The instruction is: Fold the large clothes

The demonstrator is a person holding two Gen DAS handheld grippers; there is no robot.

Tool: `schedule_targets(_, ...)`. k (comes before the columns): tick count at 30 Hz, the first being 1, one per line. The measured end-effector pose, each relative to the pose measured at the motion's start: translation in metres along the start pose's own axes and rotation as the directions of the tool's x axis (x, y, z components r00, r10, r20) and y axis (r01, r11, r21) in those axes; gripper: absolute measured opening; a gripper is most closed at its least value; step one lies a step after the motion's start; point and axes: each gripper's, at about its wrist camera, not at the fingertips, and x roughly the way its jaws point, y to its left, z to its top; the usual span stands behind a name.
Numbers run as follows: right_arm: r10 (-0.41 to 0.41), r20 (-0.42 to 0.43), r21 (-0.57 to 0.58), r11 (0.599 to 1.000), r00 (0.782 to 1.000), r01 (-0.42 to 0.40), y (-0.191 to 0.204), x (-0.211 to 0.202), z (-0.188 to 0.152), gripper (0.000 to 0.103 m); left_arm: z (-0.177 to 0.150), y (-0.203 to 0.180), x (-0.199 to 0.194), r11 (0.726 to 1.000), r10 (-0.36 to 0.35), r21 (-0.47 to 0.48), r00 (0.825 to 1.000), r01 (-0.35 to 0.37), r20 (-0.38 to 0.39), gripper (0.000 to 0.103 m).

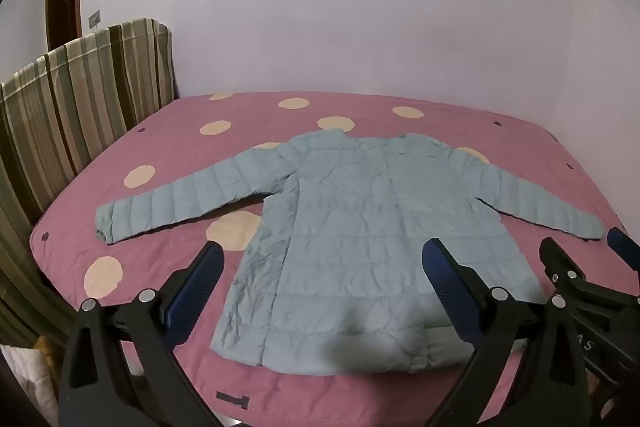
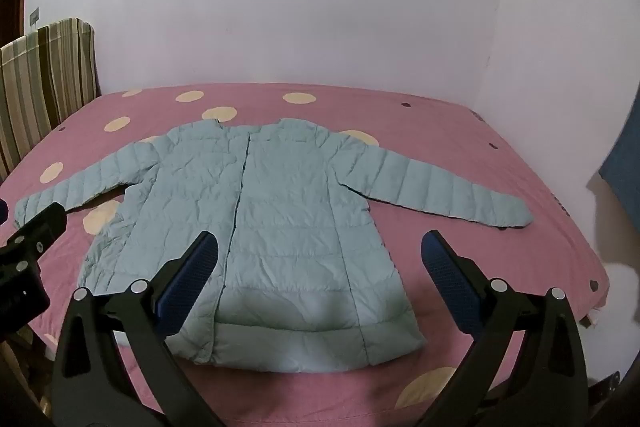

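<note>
Jacket: pale blue quilted puffer jacket point(image 1: 352, 227) lies flat and face up on the bed, sleeves spread out to either side, collar toward the wall, hem toward the cameras. No fold is made yet, by the look of it.
Bed: pink quilted bedspread with cream dots point(image 1: 168, 131) carries the jacket; a striped green and brown headboard point(image 1: 80, 107) stands beyond the jacket's left sleeve.
Left gripper: black frame with blue padded fingers point(image 1: 322, 259), held above the jacket's hem, level and pointing along the jacket toward the collar. Its jaws are wide apart and hold nothing.
Right gripper: same build point(image 2: 320, 251), poised above the hem beside the front opening, also aimed at the collar. Its jaws stand wide apart with nothing between them. In the left view it shows just off the jacket's right sleeve cuff.
Risk, slippery shell: the fabric looks smooth and puffy, so a shallow pinch would likely slide off mid-lift.
Risk, single layer: a pinch near the front opening might catch only the top panel, and the jacket would open instead of folding.
Risk, uneven lift: if one side rises ahead of the other, the body could twist and the sleeves trail crookedly.
Risk, springback: trapped air may push a fold open again unless it is pressed flat.
</note>
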Motion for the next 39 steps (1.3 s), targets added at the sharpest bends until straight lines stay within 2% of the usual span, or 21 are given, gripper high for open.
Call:
schedule_targets(13, 0.002, -0.003, 0.001, 1.0, 1.0, -0.002, 0.0, 0.0, 0.0, 0.101, -0.002, -0.006, -0.006, 1.0, 0.0, 0.008, 1.0, 0.0, -0.015, 0.099)
schedule_targets(39, 0.003, 0.0, 0.004, 1.0, 1.0, -0.003, 0.001, -0.001, 0.001, 0.101, -0.013, -0.006, 0.007, 1.0, -0.009, -0.004, 0.999, 0.009, -0.033, 0.099)
